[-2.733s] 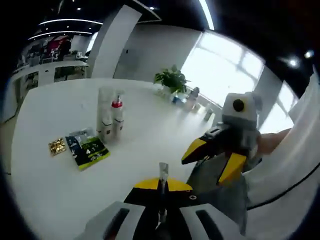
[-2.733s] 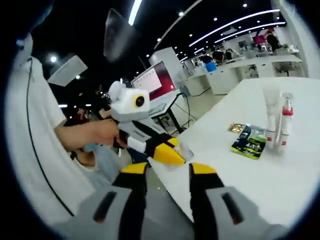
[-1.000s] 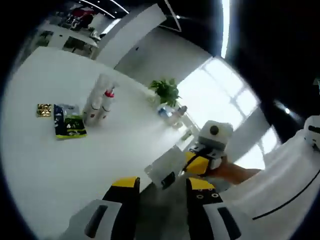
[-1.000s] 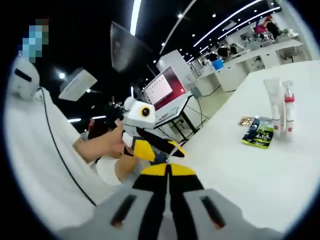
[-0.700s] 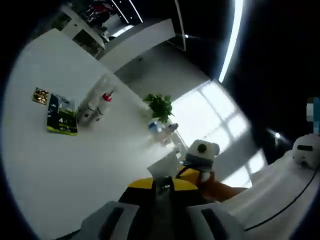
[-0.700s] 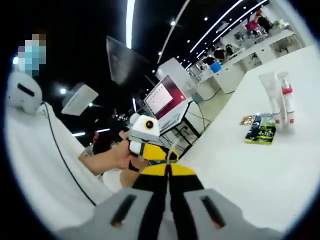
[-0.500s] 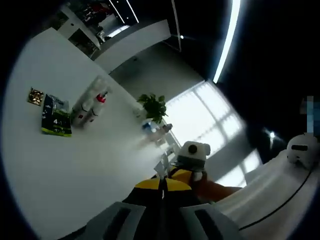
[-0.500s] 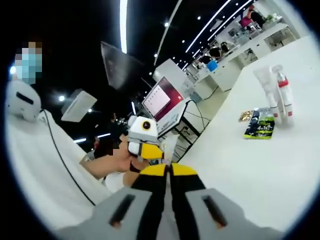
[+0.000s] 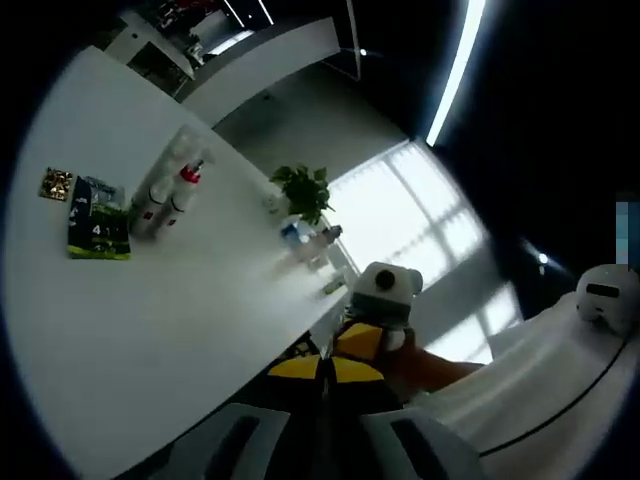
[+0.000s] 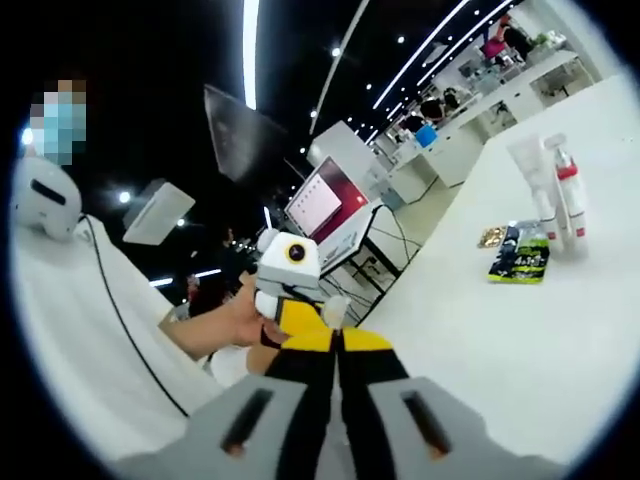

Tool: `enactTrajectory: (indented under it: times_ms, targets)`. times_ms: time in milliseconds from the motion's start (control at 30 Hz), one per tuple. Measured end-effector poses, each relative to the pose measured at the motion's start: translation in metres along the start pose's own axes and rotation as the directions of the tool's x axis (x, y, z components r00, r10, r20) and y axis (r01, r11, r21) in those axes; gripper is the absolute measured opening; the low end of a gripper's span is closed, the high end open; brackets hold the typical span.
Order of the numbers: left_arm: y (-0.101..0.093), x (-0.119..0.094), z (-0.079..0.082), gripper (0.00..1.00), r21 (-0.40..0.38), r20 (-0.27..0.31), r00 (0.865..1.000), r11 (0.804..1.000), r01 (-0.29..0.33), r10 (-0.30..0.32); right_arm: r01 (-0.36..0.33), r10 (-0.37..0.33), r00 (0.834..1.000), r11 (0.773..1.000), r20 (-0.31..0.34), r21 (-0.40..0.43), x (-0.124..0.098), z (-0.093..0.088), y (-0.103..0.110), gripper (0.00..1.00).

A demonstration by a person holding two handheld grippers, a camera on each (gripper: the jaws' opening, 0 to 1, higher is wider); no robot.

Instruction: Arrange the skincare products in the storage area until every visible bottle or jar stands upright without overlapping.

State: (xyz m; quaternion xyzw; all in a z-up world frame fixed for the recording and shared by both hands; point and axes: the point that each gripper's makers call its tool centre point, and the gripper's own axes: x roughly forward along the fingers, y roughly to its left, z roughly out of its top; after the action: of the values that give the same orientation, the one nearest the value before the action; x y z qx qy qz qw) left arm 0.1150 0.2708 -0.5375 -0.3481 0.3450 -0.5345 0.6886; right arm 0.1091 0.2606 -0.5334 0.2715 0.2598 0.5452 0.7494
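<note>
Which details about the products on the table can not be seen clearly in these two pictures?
- Print on the white tube and red-capped spray bottle: too small, both views.
- Green sachet and gold packet: text too small, left gripper view.
- Bottles beside the plant: blurred by window glare.

We see our right gripper [image 10: 337, 345] with jaws pressed together, apparently empty. Beyond it a hand [image 10: 232, 322] holds the left gripper [image 10: 300, 318]. On the white table [image 10: 520, 340], two upright bottles [image 10: 548, 190] stand beside a green packet [image 10: 520, 264].
</note>
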Motion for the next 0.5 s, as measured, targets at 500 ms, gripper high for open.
enactTrajectory:
  times_ms: [500]
  targets:
    - [-0.0068, -0.0103, 0.0048, 0.01, -0.009, 0.009, 0.998, 0.998, 0.056, -0.056, 0.022, -0.022, 1.0, 1.0, -0.005, -0.006, 0.0098, -0.0062, -0.0017, 0.13]
